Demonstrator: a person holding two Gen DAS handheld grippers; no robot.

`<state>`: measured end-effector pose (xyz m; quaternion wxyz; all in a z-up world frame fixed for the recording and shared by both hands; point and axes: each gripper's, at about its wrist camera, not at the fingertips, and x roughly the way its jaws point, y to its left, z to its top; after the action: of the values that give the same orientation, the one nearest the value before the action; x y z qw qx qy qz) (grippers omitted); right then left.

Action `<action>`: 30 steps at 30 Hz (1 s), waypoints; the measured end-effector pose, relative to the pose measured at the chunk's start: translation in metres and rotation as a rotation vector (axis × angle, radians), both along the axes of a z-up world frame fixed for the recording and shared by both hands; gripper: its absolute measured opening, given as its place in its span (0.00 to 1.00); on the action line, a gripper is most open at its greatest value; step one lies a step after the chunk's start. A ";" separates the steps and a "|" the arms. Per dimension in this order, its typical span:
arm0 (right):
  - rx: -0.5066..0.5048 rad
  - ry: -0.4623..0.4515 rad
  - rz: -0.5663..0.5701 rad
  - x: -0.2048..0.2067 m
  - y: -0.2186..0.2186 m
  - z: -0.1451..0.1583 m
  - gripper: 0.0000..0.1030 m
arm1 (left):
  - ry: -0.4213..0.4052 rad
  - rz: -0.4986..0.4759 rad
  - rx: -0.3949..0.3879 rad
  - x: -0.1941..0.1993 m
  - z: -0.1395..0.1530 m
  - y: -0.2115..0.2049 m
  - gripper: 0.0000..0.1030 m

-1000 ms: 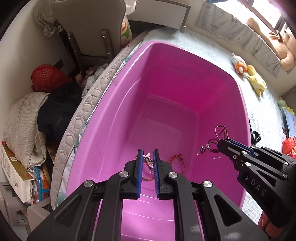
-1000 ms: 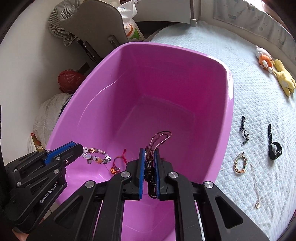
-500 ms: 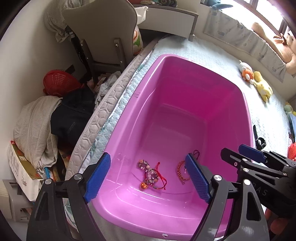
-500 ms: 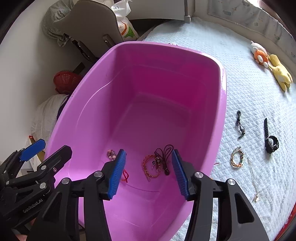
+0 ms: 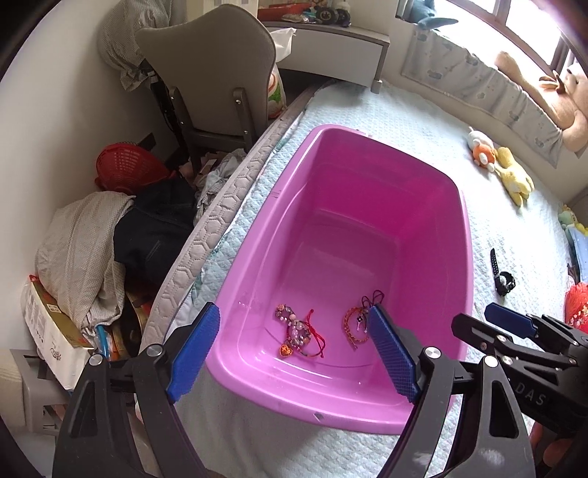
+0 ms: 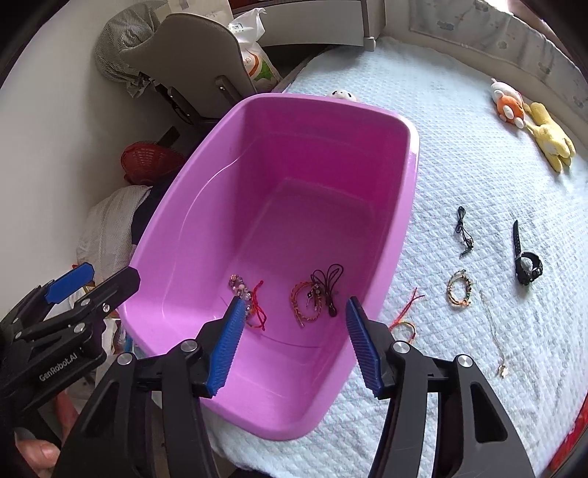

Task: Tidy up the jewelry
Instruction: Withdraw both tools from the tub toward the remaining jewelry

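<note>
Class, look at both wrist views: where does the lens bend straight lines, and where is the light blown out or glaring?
Left wrist view: the bed edge bows into a curve, the window is blown out, corners go dark. Right wrist view: the pink tub rim curves and carries a pale sheen; the open right tool looks sharp.

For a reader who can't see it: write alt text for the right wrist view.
A pink plastic tub sits on a white bedspread with several bracelets on its floor, framed by the open, empty right gripper. More jewelry and a black watch lie on the bedspread beside it; the left gripper shows at left.
</note>
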<state>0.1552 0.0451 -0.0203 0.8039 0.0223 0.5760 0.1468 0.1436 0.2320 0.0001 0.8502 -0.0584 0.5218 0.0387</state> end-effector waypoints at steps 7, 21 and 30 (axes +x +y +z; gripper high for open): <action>0.021 -0.008 -0.029 -0.036 -0.047 0.010 0.55 | -0.012 -0.020 0.003 -0.026 0.015 -0.031 0.79; 0.044 -0.028 -0.095 -0.130 -0.184 0.026 0.58 | -0.068 -0.033 -0.008 -0.100 0.051 -0.142 0.85; 0.038 -0.048 -0.115 -0.178 -0.271 0.028 0.58 | -0.084 0.003 -0.006 -0.149 0.054 -0.204 0.91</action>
<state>-0.0228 -0.2262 0.0079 0.8240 0.0672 0.5514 0.1115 -0.0050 0.0279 0.0538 0.8712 -0.0636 0.4856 0.0359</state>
